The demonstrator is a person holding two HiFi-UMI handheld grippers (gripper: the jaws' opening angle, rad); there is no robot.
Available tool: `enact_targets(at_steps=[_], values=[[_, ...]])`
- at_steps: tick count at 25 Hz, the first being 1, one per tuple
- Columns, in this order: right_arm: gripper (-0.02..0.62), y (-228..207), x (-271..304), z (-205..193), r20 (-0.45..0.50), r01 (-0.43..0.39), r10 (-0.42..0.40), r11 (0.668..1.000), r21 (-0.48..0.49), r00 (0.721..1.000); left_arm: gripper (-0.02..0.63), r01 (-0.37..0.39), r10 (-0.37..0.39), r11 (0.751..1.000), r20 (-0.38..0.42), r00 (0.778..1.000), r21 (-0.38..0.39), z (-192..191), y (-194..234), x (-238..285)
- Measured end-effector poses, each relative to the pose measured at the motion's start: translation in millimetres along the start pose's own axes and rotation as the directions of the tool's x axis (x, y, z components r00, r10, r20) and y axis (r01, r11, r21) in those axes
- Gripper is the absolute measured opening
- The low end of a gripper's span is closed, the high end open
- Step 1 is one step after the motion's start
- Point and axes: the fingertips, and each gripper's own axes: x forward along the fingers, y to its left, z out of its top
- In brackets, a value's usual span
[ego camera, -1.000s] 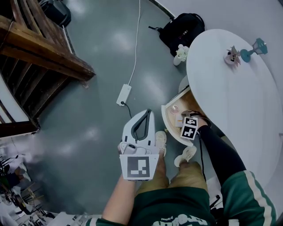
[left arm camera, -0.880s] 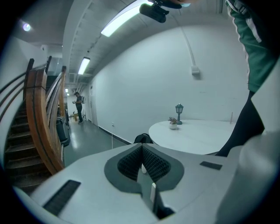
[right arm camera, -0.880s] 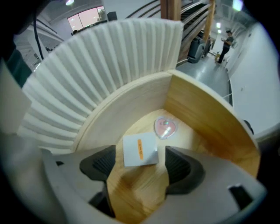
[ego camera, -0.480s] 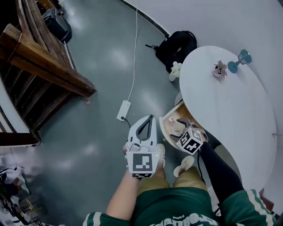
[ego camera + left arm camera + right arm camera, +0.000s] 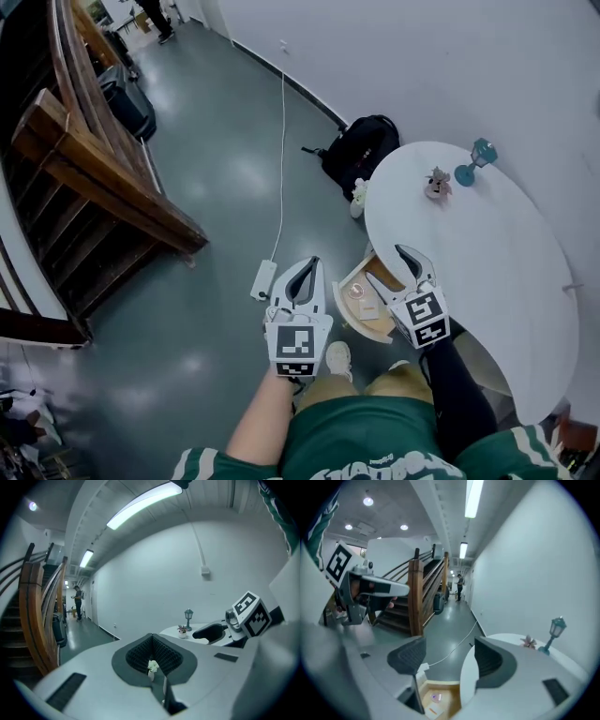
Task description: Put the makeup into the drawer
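A wooden drawer (image 5: 343,302) stands pulled out from under the round white table (image 5: 487,272). A pink round makeup compact (image 5: 354,292) and a small flat card (image 5: 368,309) lie inside it. My right gripper (image 5: 384,262) hovers above the drawer, open and empty; its jaws have just been closing a little. In the right gripper view the drawer (image 5: 423,687) and the compact (image 5: 436,696) show below the right gripper (image 5: 447,656). My left gripper (image 5: 307,266) hangs left of the drawer over the floor, tips together, holding nothing. The left gripper (image 5: 152,639) points towards the table.
A teal lamp (image 5: 478,155) and a small pink plant (image 5: 436,183) stand at the table's far edge. On the grey floor are a black backpack (image 5: 361,150), a white flower vase (image 5: 359,195) and a power strip (image 5: 262,278). A wooden staircase (image 5: 103,187) rises at left.
The right gripper has risen out of the drawer and turned to point forward over it. The left gripper has risen a little. The compact lies in the drawer.
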Motion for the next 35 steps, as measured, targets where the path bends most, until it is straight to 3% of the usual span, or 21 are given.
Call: enact_targets(at_steps=[5,10,14,26,30,35], values=[[0.330,-36,-45,53,0.148,0.103,-0.120,0.988,0.112,0.982,0.000,0.078,-0.077,0.997,0.048,0.996,-0.004,37,-16,5],[0.325,-58,-81,97,0.261,0.169,-0.195,0.978,0.119,0.946,0.000,0.115,-0.119,0.992,0.085,0.989,0.054,73,-32,12],[0.316,-68,-98,112,0.312,0.186,-0.219,0.974,0.132,0.925,0.000,0.145,-0.152,0.986,0.099,0.983,0.077,87,-47,20],[0.313,-121,-153,80,0.312,0.292,-0.348,0.932,0.213,0.884,0.000,0.257,-0.272,0.958,0.115,0.955,0.131,110,-126,50],[0.313,-156,-191,50,0.279,0.368,-0.431,0.895,0.251,0.858,0.000,0.335,-0.353,0.931,0.118,0.928,0.146,116,-182,69],[0.310,-216,-259,11,0.244,0.472,-0.552,0.822,0.320,0.797,0.000,0.446,-0.470,0.875,0.112,0.875,0.190,127,-275,90]])
